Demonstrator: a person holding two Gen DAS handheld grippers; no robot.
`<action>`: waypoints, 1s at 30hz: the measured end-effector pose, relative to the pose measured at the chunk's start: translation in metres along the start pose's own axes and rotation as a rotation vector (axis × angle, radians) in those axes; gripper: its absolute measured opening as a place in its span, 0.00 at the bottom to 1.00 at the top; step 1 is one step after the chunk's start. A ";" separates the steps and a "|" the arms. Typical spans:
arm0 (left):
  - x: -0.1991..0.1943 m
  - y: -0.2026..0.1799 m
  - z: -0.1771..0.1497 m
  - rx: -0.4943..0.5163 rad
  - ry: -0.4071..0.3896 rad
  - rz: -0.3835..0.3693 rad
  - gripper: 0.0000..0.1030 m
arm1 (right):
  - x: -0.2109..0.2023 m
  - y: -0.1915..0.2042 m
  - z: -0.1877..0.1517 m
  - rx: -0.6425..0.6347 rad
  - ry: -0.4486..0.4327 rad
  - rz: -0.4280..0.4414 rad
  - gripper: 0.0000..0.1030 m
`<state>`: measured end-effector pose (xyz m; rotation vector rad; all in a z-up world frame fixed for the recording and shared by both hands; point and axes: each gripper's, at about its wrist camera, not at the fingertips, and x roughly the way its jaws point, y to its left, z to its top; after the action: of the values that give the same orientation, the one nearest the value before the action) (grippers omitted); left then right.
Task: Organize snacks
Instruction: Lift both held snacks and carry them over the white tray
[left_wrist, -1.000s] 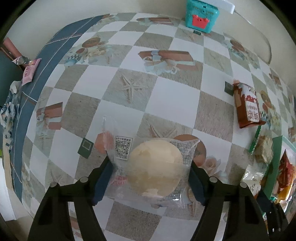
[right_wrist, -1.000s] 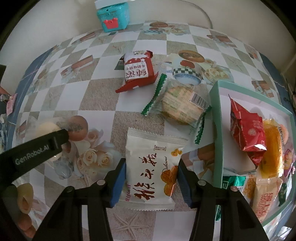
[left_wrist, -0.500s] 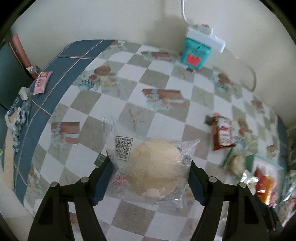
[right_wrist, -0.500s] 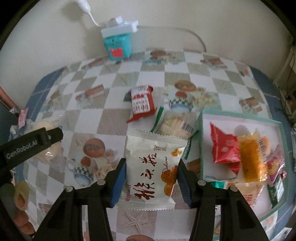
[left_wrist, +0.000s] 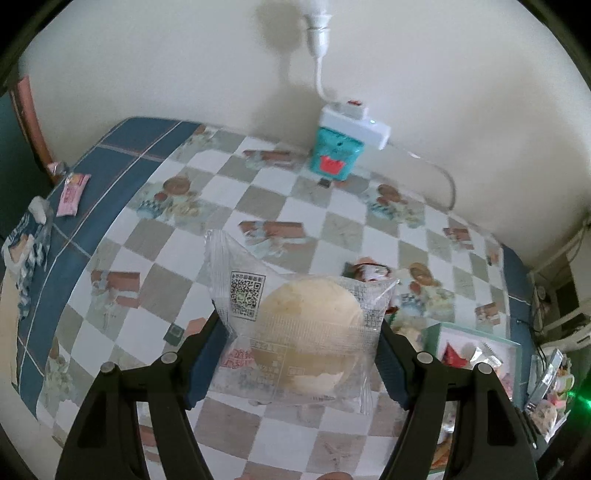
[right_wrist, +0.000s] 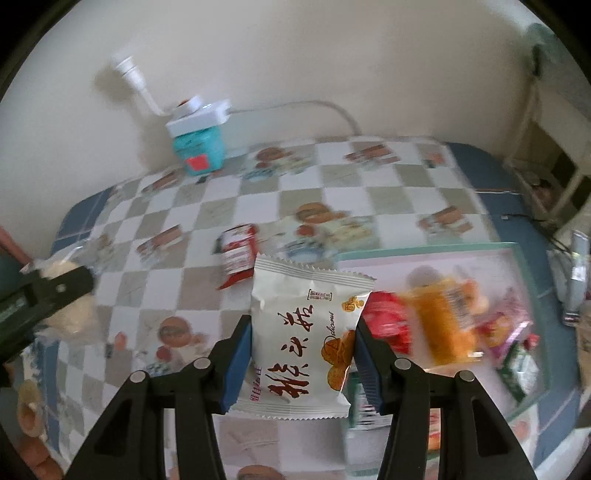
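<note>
Carrying: two snacks at once, both lifted clear of the checkered table (left_wrist: 332, 229).
Left gripper (left_wrist: 301, 354): my jaws pinch the clear-wrapped bun (left_wrist: 306, 332) by its sides, above the tablecloth.
Right gripper (right_wrist: 301, 360): my jaws clamp the white cracker packet (right_wrist: 303, 339), held beside the green-rimmed tray (right_wrist: 424, 248).
Still on the table: the red packet (right_wrist: 238, 253), left of the tray.
Tray: several bright packets already inside, too blurred to name.
Risk, left: slick film could slide out if I tilt it; squeezing harder would crush the bun.
Risk, right: dropping onto the heaped packets, mine may slip over the rim.
</note>
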<state>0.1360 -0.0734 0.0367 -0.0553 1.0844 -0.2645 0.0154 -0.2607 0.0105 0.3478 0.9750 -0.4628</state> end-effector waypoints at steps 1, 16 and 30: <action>-0.004 -0.006 0.000 0.015 -0.011 -0.006 0.74 | -0.001 -0.005 0.000 0.013 -0.002 -0.006 0.53; -0.012 -0.109 -0.034 0.238 0.004 -0.162 0.74 | -0.016 -0.112 -0.005 0.288 0.001 -0.127 0.54; 0.005 -0.189 -0.075 0.422 0.038 -0.207 0.74 | -0.017 -0.184 -0.023 0.477 0.023 -0.218 0.54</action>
<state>0.0375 -0.2510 0.0296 0.2164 1.0419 -0.6784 -0.1047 -0.4019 -0.0008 0.6793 0.9224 -0.8966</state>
